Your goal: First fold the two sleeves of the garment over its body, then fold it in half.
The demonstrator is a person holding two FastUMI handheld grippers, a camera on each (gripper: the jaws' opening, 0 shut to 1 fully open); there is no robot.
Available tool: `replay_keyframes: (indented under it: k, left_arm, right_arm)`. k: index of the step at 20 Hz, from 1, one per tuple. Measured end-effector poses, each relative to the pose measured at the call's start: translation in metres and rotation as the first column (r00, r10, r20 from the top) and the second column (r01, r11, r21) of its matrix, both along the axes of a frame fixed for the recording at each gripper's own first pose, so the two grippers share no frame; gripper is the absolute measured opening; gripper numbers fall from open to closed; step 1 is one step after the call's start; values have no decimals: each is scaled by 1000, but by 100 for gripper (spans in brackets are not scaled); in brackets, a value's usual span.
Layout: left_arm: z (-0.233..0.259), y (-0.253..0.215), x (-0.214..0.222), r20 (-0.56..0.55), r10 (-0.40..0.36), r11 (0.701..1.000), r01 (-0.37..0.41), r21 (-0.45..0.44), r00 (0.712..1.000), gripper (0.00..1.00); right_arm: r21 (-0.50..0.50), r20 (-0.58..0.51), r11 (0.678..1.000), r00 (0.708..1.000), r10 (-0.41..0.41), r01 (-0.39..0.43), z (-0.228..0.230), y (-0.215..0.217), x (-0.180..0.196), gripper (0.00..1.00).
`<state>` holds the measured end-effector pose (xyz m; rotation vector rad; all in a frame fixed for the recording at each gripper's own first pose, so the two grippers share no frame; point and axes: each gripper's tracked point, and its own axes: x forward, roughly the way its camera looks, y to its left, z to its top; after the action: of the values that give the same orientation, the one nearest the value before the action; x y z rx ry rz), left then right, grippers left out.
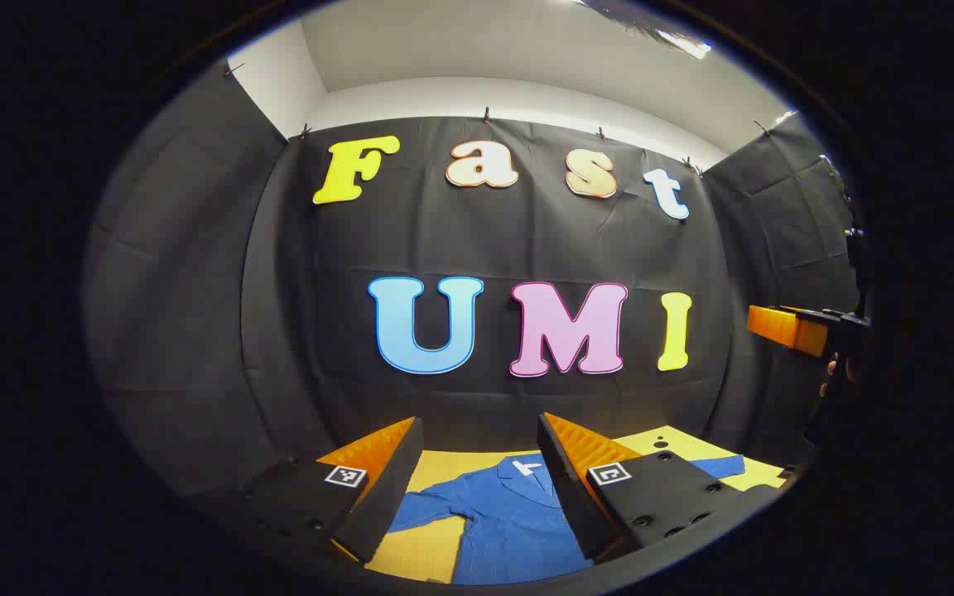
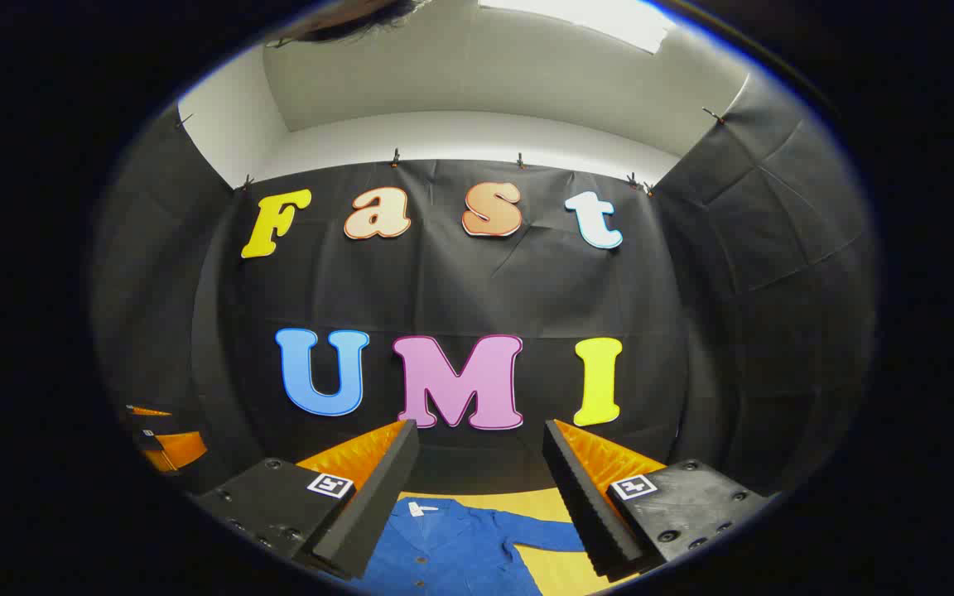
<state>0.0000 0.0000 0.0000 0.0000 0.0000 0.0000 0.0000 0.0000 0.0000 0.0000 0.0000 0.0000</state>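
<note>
A blue collared garment (image 1: 498,517) lies flat on a yellow table (image 1: 431,550), collar toward the far wall, one sleeve (image 1: 431,507) spread out to the left. In the right gripper view the same garment (image 2: 444,550) shows with a sleeve (image 2: 543,534) stretched to the right. My left gripper (image 1: 477,451) hovers open above the garment, nothing between its fingers. My right gripper (image 2: 481,455) is open too, held above the garment's collar side. The right gripper (image 1: 800,329) appears at the right edge of the left gripper view, held by a hand (image 1: 837,372).
The booth's black cloth wall (image 1: 485,248) stands close behind the table. The left gripper (image 2: 166,447) shows at the left edge of the right gripper view. Yellow tabletop (image 2: 560,571) is bare beside the sleeve.
</note>
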Motion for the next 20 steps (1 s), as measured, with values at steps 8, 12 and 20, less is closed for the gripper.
replay_keyframes:
  k: [8, 12, 20]
  left_arm:
    - [-5, -3, -2, -9, -20, 1000, 20, -2, 1000, 80]
    - [-4, -9, 1, -4, -35, 999, 35, 0, 999, 80]
    - [-9, -18, 3, -32, -56, 998, 56, 4, 998, 80]
  right_arm:
    - [-11, -13, 1000, 1000, -8, 8, -4, -1, -4, 96]
    - [-8, -11, 1000, 1000, -20, 20, -3, -5, -4, 96]
    - [-3, -25, 999, 999, -34, 34, -8, -14, -3, 96]
